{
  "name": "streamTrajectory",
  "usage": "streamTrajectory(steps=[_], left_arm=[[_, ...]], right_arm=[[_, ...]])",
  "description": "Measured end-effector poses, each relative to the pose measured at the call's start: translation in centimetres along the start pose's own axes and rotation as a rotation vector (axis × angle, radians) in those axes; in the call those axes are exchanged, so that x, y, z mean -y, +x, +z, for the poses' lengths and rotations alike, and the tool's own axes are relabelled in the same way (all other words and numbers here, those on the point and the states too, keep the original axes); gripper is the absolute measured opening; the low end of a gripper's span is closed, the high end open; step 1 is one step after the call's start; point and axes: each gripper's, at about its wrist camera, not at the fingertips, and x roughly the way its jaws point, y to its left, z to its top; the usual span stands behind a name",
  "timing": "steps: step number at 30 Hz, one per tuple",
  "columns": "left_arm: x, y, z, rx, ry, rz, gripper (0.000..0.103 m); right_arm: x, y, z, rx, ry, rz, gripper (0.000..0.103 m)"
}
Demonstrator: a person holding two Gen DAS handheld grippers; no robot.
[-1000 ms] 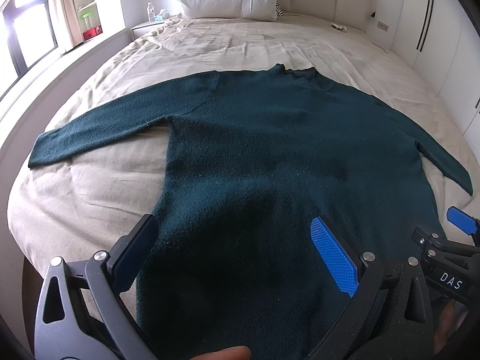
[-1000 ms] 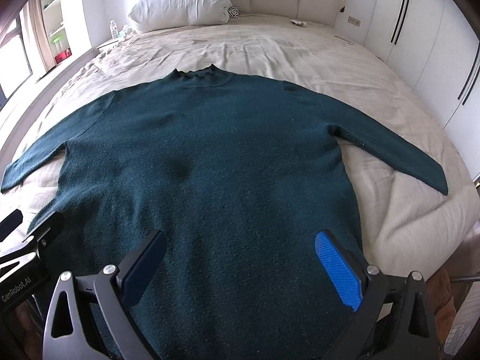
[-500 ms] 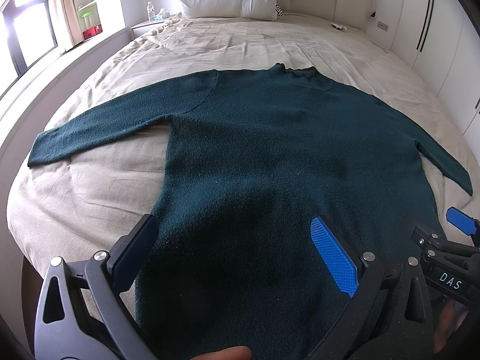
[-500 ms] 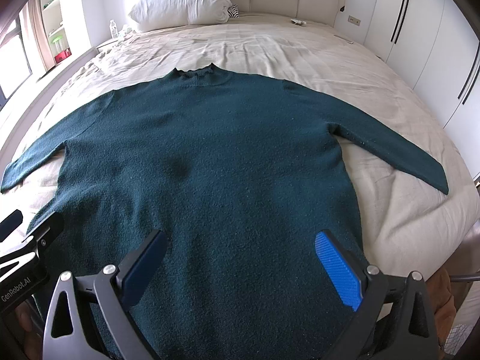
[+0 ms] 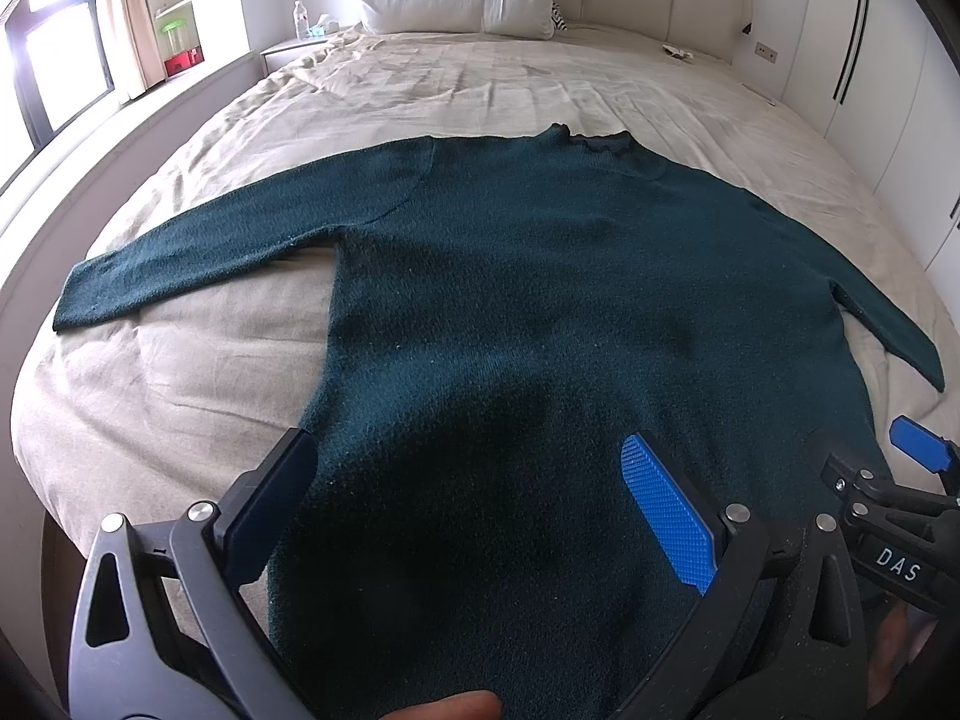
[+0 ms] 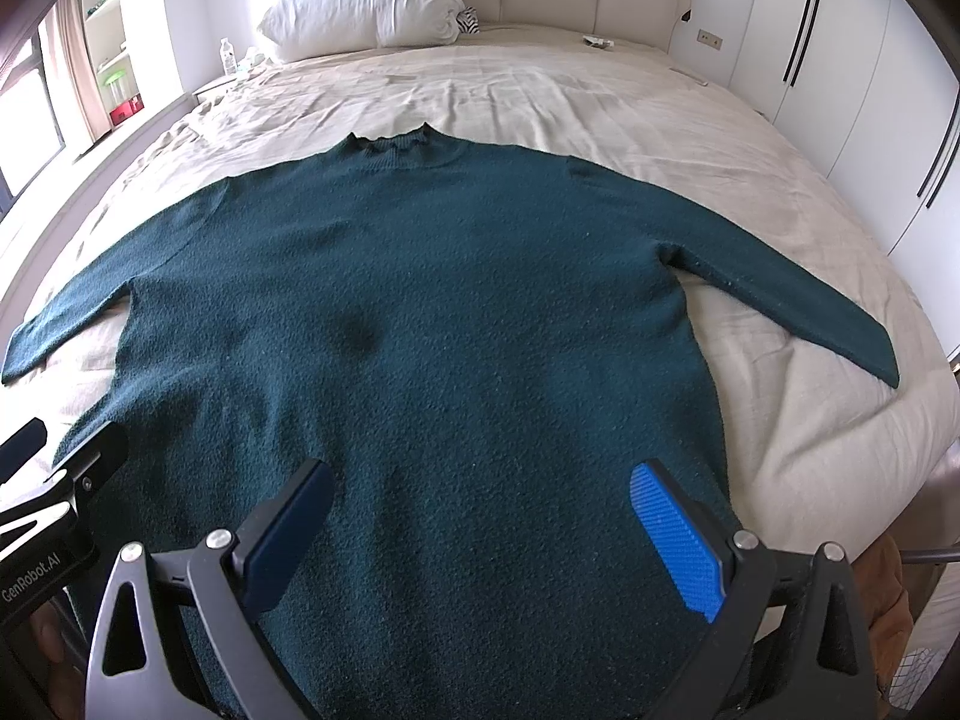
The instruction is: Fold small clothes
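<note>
Sweater [image 6: 420,330] lies flat at the bed's [image 6: 810,420] foot edge, unchanged this past second; my left gripper [image 5: 468,504] and right gripper [image 6: 480,528] hover spread, folding unstarted.

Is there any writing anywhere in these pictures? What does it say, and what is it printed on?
"DAS": white letters on the right tongs, seen from the left camera.
"GenRobot.AI": white letters on the left tongs, seen from the right camera.
The water bottle label is too small to read.
</note>
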Motion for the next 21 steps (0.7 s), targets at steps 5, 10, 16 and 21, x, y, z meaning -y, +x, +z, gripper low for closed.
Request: streamTrajectory(steps=[5,10,16,21], left_arm=[[-0.1,0.2,-0.1,-0.007,-0.006,-0.010,0.103],[-0.2,0.3,-0.1,-0.010,-0.013,-0.014,0.103],[-1.0,0.5,0.0,-0.020,-0.046,-0.038,0.103],[-2.1,0.9,0.2,-0.031,-0.090,-0.065,0.103]], right_arm=[[0.0,0.0,-0.1,0.000,0.000,0.000,0.101],[0.0,0.0,-0.1,-0.002,0.000,0.000,0.101],[0.0,0.1,0.0,-0.002,0.001,0.001,0.101],[-0.2,0.2,0.0,-0.005,-0.003,0.002,0.101]])
